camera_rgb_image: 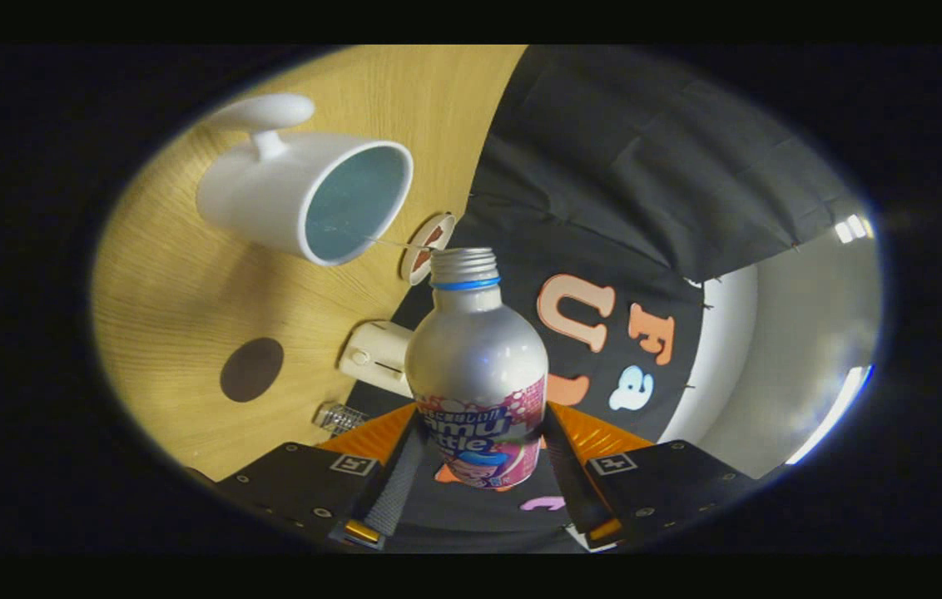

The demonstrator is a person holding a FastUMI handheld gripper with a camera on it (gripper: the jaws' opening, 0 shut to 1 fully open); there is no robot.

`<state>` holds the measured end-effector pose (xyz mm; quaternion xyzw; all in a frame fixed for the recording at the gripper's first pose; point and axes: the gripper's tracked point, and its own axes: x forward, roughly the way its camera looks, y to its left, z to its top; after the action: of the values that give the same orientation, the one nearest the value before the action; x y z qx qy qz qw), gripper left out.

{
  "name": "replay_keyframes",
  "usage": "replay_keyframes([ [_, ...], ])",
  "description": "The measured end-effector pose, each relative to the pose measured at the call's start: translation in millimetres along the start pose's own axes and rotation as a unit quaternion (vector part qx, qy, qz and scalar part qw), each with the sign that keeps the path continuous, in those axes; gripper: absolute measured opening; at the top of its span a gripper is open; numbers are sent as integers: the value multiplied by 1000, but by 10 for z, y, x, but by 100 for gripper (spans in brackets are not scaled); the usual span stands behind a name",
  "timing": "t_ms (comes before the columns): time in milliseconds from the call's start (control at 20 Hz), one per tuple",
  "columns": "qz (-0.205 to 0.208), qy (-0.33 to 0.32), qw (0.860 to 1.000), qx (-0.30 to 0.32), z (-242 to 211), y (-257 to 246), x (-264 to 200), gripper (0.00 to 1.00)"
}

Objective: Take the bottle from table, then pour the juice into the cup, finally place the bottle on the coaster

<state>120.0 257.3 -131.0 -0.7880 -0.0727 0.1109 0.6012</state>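
Bottle (476, 358) sits clamped in the hand-held gripper (478, 453), both fingers (392, 466) pressing on its labelled lower body from either side, so the jaws are closed down to the bottle's width. Silver metal body, colourful printed label, blue ring under a bare threaded neck, no cap on it. Whole view is rolled sideways, so the bottle is tipped over with the gripper, its mouth pointing toward the cup.

White cup (304, 195) lies just beyond the bottle mouth on the wooden tabletop (171, 283), handle on the far side from the bottle, pale blue inside, opening facing the camera. Cannot tell if any juice is in it. Mouth and cup rim are near but apart.

Round coaster (428, 247) with a reddish pattern shows between cup rim and bottle neck, partly hidden by both. Dark round disc (251, 369) lies on the tabletop well apart from the cup. Small cream-coloured device (377, 356) sits at the tabletop edge just beside the bottle's shoulder. Small clear object (339, 417) near the finger, too blurred to identify.
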Motion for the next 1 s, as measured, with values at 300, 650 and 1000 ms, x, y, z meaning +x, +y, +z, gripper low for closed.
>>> replay_keyframes([
  [300,52,-5,993,106,91,128,-38,78],
  [650,68,13,939,336,-152,49,-178,78],
  [1000,61,44,859,506,-797,-67,-325,78],
])
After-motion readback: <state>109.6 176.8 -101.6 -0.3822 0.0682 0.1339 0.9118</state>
